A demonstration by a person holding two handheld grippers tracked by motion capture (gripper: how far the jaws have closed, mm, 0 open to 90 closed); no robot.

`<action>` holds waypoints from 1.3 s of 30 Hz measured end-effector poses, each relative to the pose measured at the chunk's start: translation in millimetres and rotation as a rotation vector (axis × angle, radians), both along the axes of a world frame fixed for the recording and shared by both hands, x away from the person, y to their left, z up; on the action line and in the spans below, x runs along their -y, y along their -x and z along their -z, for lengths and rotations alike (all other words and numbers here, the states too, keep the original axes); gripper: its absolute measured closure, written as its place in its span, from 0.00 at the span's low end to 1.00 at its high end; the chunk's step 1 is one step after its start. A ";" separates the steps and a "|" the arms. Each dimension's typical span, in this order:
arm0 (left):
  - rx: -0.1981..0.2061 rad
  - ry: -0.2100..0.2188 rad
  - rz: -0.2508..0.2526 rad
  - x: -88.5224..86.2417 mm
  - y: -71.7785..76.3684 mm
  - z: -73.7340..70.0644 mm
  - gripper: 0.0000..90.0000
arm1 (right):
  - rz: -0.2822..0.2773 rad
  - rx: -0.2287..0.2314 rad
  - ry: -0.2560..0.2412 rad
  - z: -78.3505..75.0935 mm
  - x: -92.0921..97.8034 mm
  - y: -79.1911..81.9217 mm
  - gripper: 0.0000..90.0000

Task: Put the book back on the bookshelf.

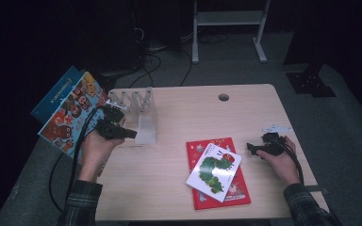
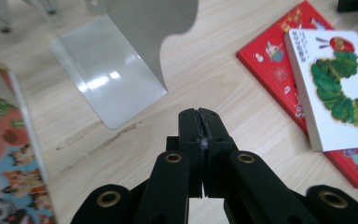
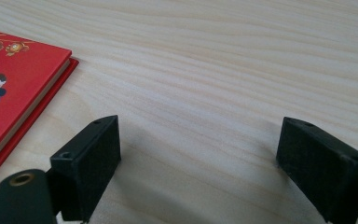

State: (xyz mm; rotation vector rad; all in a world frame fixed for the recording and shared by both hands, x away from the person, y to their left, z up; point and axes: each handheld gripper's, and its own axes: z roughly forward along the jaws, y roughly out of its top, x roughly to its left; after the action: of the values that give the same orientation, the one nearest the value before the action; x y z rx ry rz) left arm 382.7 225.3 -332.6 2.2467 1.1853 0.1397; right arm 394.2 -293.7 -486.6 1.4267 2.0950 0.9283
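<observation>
A red picture book (image 1: 195, 149) lies flat on the wooden table, and on it, askew, lies a white caterpillar book (image 1: 213, 172). The left gripper view shows the same pair, the caterpillar book (image 2: 340, 88) on the red book (image 2: 270, 56). My left gripper (image 1: 132, 134) is shut with nothing between its jaws and hovers beside a metal book rack (image 1: 143, 110). Left of the rack lean a colourful picture book (image 1: 73, 115) and a blue book (image 1: 56, 94). My right gripper (image 1: 250, 148) is open just right of the red book (image 3: 14, 84), low over bare wood.
The rack's base plate (image 2: 116, 79) lies just ahead of my left gripper (image 2: 199, 114). The colourful book (image 2: 4, 154) stands at its left. A cable hole (image 1: 223, 97) sits near the table's far edge. Beyond the table stand a white frame (image 1: 228, 19) and a black stand base (image 1: 311, 82).
</observation>
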 end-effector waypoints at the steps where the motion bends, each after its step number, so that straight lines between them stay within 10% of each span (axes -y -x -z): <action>1: -0.002 -0.009 0.008 3.2 1.4 6.1 0.96 | 0.000 0.000 0.000 0.0 0.0 0.1 0.14; 8: 0.014 -0.057 0.062 19.3 11.5 38.0 0.77 | 0.004 0.000 0.000 0.0 -0.2 0.7 0.14; 15: 0.021 0.021 0.116 26.1 19.8 70.9 0.59 | 0.005 0.000 -0.001 0.0 -0.2 1.1 0.14; 23: 0.030 0.038 0.149 32.3 23.9 86.0 0.42 | 0.005 0.001 -0.002 -0.1 -0.1 2.4 0.16; 28: 0.032 0.064 0.159 35.5 24.1 94.0 0.28 | -0.006 -0.010 0.003 -5.7 2.8 6.3 0.35; 39: 0.056 0.096 0.156 45.1 26.8 99.5 0.11 | -0.122 -0.025 -0.120 -27.0 -3.4 36.2 0.50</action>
State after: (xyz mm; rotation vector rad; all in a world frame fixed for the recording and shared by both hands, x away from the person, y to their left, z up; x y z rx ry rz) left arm 355.9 180.2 -432.1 2.2262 0.9633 0.0819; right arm 357.9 -290.3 -459.6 1.3870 2.1984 1.1065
